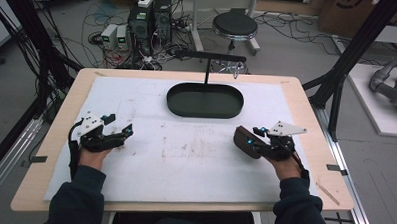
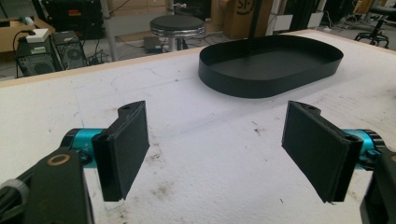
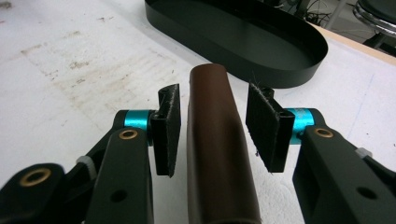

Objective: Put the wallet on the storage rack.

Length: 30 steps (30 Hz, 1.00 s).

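Note:
A smooth brown case-like object point(image 3: 217, 140) lies lengthwise between the jaws of my right gripper point(image 3: 212, 93). A thin gap shows on each side, so the pads are not pressing on it. In the high view this object point(image 1: 244, 139) is at the right of the white mat, in front of the right gripper point(image 1: 251, 137). My left gripper point(image 1: 120, 125) hovers at the left of the mat, jaws wide apart and nothing between them point(image 2: 217, 116). A black oval tray point(image 1: 205, 113) sits at the back centre, empty, ahead of both grippers point(image 2: 261, 81) point(image 3: 289, 77).
A thin black post with a crossbar point(image 1: 208, 56) rises from the tray's far side. The stained white mat point(image 1: 185, 156) covers most of the wooden table point(image 1: 311, 116). Beyond the table are a stool point(image 1: 234, 25), computers and cables on the floor.

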Motion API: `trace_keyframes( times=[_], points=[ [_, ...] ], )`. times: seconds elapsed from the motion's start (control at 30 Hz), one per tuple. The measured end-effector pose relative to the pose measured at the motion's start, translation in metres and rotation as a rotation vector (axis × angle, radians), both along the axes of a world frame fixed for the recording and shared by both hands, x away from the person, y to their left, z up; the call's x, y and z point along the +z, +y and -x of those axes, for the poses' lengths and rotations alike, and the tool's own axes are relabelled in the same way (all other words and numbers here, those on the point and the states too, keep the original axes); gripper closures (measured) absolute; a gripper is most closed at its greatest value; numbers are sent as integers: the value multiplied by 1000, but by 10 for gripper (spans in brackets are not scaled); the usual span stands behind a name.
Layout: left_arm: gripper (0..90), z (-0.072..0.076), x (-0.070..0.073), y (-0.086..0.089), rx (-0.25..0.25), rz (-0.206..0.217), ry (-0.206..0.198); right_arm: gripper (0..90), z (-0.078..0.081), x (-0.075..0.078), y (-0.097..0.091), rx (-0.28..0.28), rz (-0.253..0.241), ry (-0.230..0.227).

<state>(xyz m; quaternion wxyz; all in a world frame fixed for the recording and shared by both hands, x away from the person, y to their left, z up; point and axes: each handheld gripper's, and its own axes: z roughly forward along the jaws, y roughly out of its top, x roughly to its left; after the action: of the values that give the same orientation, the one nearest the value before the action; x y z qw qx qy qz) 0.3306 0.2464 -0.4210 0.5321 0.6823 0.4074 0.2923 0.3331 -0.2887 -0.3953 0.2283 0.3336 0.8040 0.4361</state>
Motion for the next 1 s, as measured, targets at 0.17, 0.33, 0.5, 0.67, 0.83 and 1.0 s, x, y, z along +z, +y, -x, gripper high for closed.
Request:
trace_keyframes(
  times=[0.17,0.33,0.5,0.67,0.83,1.0],
  points=[
    [229,0,0,0,1,1,-2,458,-2,-2,-4,-20,-2,8],
    [229,0,0,0,0,1,-2,390,-8,-13,-6,-3,18,88],
    [228,1,0,0,-2,-5,-3,428,-14,-22,-2,26,59,156],
    [229,1,0,0,-9,-5,-9,635,-13,-16,-1,39,63,152],
    [228,0,0,0,-16,0,-15,637,-18,-10,4,60,22,128],
    [228,0,0,-1,-23,3,-19,637,-35,4,17,69,-31,103]
  ],
)
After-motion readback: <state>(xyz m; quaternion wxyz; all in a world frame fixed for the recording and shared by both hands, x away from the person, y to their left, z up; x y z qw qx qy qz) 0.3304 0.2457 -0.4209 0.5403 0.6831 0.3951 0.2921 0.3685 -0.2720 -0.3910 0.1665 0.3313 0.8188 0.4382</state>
